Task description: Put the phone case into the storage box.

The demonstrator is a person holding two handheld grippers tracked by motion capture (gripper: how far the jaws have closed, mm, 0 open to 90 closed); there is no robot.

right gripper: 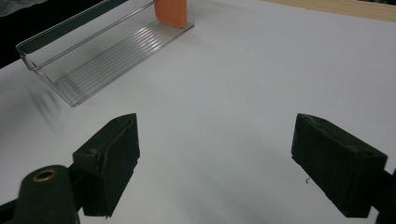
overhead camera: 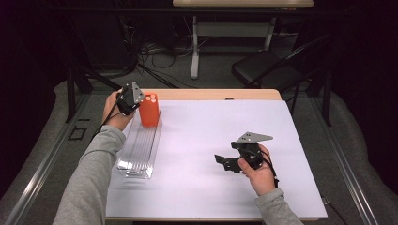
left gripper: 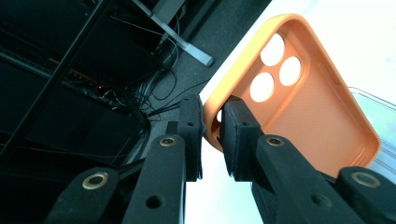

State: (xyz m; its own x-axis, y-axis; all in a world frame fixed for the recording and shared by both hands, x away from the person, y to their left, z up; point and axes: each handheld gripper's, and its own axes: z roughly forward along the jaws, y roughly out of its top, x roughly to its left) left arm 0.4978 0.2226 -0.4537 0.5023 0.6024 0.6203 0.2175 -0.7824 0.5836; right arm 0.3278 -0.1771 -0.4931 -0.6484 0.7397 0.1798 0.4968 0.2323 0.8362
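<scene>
Holding an orange phone case [overhead camera: 149, 110] by its side rim with the left gripper [overhead camera: 132, 100], jaws clenched on the thin edge, as seen in the left gripper view, where the two black pads [left gripper: 236, 135] are pinching the rim near the three round camera holes. Standing the orange phone case [left gripper: 308, 102] upright at the far end of the clear plastic tray [overhead camera: 139, 151], with its lower edge down in the tray or very near its ribbed floor; not possible to tell if touching already. Probably working on placing the case into the tray. For doing this well: keeping the case vertical, lowering slowly until the bottom edge is resting on the floor of the tray, keeping the pinch firm but not squeezing more, because the soft rim can bend and slip out; loosening the jaws only when the case is leaning safely on the tray wall, otherwise risking a fall flat or out of the tray. Reaching forward with the left forearm in a grey sleeve along the left side of the white table [overhead camera: 202, 140], hand at the far end of the tray, wrist bent so the gripper is pointing to the right toward the case. Resting the right hand [overhead camera: 257, 168] low over the table, well apart from the tray, with the right gripper [overhead camera: 226, 161] released, jaws standing wide with nothing between them, pointing left toward the clear plastic tray [right gripper: 100, 51].
</scene>
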